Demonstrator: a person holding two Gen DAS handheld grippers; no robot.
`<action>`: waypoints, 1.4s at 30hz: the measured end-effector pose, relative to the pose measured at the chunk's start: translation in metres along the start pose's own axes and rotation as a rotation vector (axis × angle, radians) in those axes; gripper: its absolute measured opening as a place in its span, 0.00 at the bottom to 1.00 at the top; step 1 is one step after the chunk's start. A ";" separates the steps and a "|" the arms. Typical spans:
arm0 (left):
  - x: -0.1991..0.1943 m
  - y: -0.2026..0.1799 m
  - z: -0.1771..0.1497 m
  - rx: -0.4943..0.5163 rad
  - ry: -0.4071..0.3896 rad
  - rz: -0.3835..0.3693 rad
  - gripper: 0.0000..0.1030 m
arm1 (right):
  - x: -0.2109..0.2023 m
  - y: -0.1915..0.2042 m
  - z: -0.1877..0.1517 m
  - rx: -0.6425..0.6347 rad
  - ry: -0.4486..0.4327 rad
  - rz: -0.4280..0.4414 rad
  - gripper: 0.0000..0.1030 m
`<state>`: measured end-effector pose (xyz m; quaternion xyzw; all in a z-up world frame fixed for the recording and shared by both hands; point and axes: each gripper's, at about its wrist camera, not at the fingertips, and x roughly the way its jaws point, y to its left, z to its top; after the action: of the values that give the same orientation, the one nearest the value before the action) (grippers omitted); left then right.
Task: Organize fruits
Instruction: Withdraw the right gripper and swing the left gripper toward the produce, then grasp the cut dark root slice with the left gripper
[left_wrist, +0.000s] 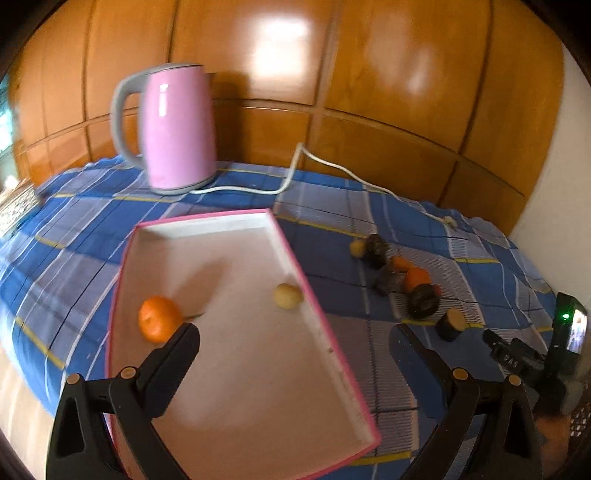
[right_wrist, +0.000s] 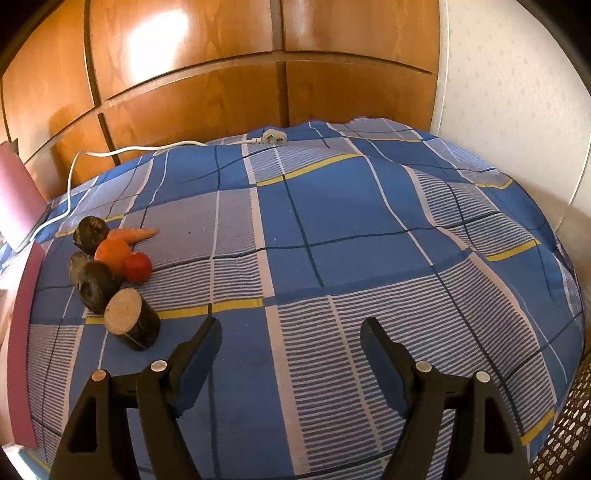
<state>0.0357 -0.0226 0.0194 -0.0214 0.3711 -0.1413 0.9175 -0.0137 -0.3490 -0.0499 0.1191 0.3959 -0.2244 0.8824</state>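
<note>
A white tray with a pink rim (left_wrist: 317, 306) lies on the checked cloth. In it are an orange mandarin (left_wrist: 159, 319) and a pale round fruit (left_wrist: 288, 295). My left gripper (left_wrist: 295, 334) hovers open over the tray with nothing between its fingers; the mandarin shows just outside the left finger. To the right of the tray lies a pile: a mandarin (right_wrist: 112, 254), a red tomato (right_wrist: 137, 267), a carrot (right_wrist: 138, 234), dark chunks (right_wrist: 94, 286) and a cut cylinder (right_wrist: 131, 323). My right gripper (right_wrist: 291, 328) is open and empty, right of the pile.
A pink kettle (left_wrist: 177, 129) stands behind the tray, and its white cord (left_wrist: 295, 173) runs across the cloth to a plug (right_wrist: 271, 138). Wooden panels back the table. The tray's pink edge (right_wrist: 22, 332) shows at the left of the right wrist view.
</note>
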 end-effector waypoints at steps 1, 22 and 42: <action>0.002 -0.003 0.002 0.004 0.002 -0.008 1.00 | 0.000 0.000 -0.001 -0.004 -0.001 0.000 0.76; 0.111 -0.065 0.048 0.063 0.227 -0.044 0.96 | -0.001 -0.013 -0.001 0.013 -0.020 0.017 0.76; 0.171 -0.073 0.048 -0.100 0.343 -0.262 0.38 | 0.007 -0.015 -0.002 0.018 0.000 0.043 0.76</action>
<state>0.1674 -0.1424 -0.0508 -0.0904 0.5221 -0.2424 0.8127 -0.0183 -0.3635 -0.0571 0.1356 0.3910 -0.2090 0.8860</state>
